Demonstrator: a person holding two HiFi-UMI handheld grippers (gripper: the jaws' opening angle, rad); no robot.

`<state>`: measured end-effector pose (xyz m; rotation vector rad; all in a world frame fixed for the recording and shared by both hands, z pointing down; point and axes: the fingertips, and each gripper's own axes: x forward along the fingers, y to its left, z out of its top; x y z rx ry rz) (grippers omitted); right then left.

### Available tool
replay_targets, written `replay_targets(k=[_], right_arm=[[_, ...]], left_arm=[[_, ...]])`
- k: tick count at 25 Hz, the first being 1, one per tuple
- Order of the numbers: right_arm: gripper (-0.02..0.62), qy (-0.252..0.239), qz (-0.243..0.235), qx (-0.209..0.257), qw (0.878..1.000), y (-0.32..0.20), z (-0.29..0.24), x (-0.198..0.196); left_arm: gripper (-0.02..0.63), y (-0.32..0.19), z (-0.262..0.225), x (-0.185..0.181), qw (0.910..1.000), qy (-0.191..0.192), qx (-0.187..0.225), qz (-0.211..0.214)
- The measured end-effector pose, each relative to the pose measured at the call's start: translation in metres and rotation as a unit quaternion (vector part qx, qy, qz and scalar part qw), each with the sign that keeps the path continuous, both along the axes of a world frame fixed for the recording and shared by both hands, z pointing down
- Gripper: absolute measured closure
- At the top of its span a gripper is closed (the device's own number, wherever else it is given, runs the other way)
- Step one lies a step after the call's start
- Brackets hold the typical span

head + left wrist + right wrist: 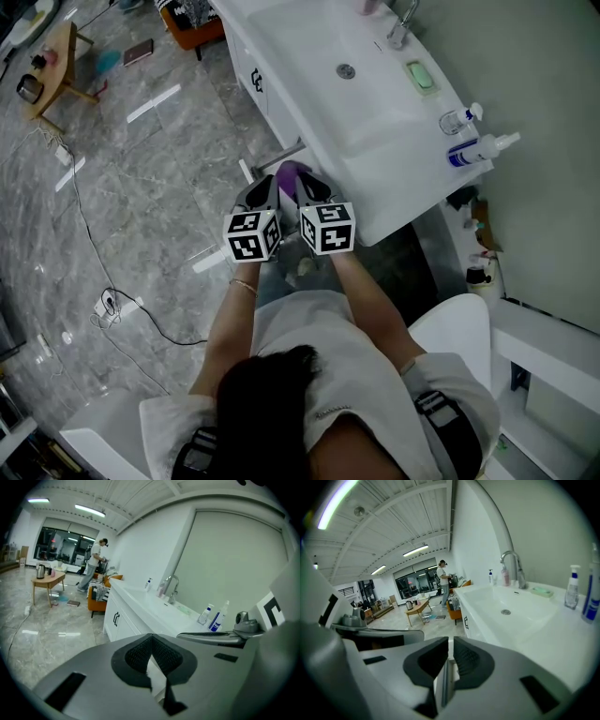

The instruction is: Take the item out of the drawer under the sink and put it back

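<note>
I stand at a white vanity [274,111] with a sink [323,112] set in its top. A metal bar [279,156] juts from the cabinet front just beyond my grippers; no open drawer can be made out. My left gripper [268,182] and right gripper [311,180] hang side by side below the counter edge. A purple thing [289,172] shows between their front ends; what it is I cannot tell. In the left gripper view the left gripper [151,639] has its pads met at the tips. The right gripper [450,645] is shut too, with nothing seen in either.
On the counter stand a faucet [401,28], a green soap dish [420,75] and two bottles [476,148]. A white seat [459,328] is at my right. A wooden table [56,66], an orange chair [192,23] and a cable [112,302] lie off left. A person [93,564] stands far back.
</note>
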<state>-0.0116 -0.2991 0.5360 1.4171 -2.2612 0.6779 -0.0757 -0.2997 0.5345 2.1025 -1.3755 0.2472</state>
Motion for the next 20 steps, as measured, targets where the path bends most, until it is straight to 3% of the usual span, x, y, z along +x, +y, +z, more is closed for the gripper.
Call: replay_targets(k=[5,8,20], right_arm=[[0.571,0.014,0.007,-0.031,0.999,-0.003,0.022,0.004],[0.462,0.012,-0.002,-0.061,0.998,-0.002,0.038,0.000],[0.394,0.022,-0.011,-0.115,0.993,-0.018,0.087,-0.005]], left_arm=[[0.602,-0.005,0.018,-0.006,0.9997,-0.006,-0.024,0.000],[0.603,-0.009,0.026,-0.009,0.9994,-0.007,-0.034,0.003],[0.602,-0.034,0.066,-0.010,0.9968,-0.022,-0.068,0.036]])
